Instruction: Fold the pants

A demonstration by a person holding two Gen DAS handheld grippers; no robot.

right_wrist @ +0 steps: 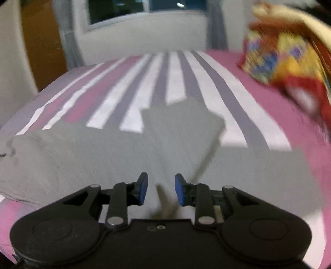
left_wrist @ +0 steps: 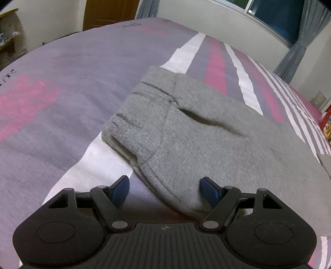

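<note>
Grey sweatpants [left_wrist: 196, 132] lie folded on the bed, waistband end toward the far left, a pocket slit near the middle. My left gripper [left_wrist: 164, 191] is open with its blue fingertips [left_wrist: 122, 189] wide apart at the near edge of the pants; the right tip rests against the grey fabric. In the blurred right wrist view the grey pants [right_wrist: 103, 157] spread across the bed, with a folded leg end [right_wrist: 186, 122] lying on top. My right gripper [right_wrist: 161, 190] is open, holds nothing, and hovers over the fabric.
The bed has a purple, pink and white striped cover [left_wrist: 62, 103]. A colourful red and yellow pillow [right_wrist: 289, 62] lies at the right. A window with grey curtains [left_wrist: 293, 27] and a wooden door [left_wrist: 109, 12] are behind the bed.
</note>
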